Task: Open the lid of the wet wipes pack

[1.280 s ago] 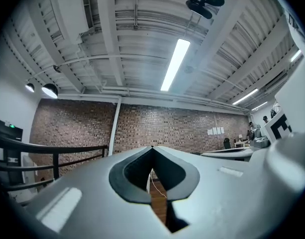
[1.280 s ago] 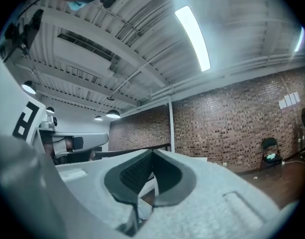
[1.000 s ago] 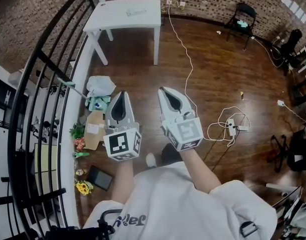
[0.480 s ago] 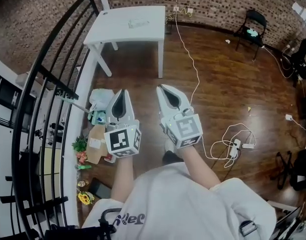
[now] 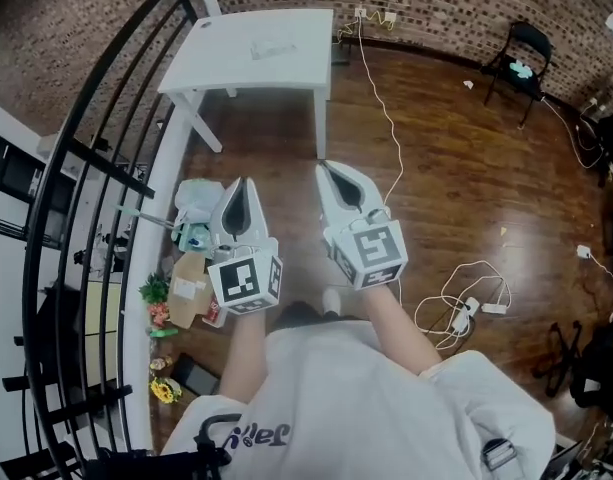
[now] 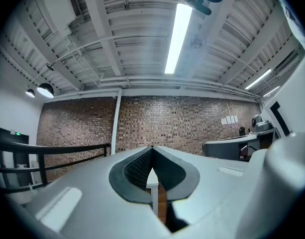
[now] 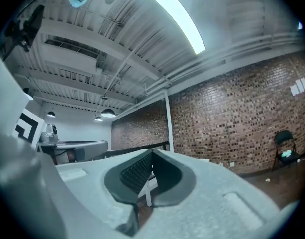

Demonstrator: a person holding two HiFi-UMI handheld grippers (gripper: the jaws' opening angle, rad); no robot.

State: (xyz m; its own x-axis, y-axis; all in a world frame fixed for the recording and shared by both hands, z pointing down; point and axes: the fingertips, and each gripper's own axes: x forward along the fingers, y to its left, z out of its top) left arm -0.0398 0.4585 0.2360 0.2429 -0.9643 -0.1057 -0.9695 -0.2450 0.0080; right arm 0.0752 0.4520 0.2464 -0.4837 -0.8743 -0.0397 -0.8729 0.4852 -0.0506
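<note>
The wet wipes pack (image 5: 269, 46) is a small pale packet lying flat on the white table (image 5: 221, 63) at the far end of the room, well ahead of both grippers. My left gripper (image 5: 242, 184) and right gripper (image 5: 324, 168) are held side by side in front of the person's chest, pointing level toward the table. Both are shut with nothing between the jaws. In the left gripper view the left gripper (image 6: 152, 147) has its tips closed, and a slice of the table (image 6: 151, 180) shows through the gap below them. The right gripper (image 7: 152, 152) also shows closed tips.
A black metal railing (image 5: 96, 158) runs along the left. Bags, a cardboard box (image 5: 189, 286) and flowers clutter the floor beside it. White cables and a power strip (image 5: 464, 313) lie on the wood floor at right. A black chair (image 5: 521, 53) stands by the brick wall.
The person has walked forward: the table and the floor clutter have slid nearer in the head view. Both grippers keep the same shut pose in front of the chest.
</note>
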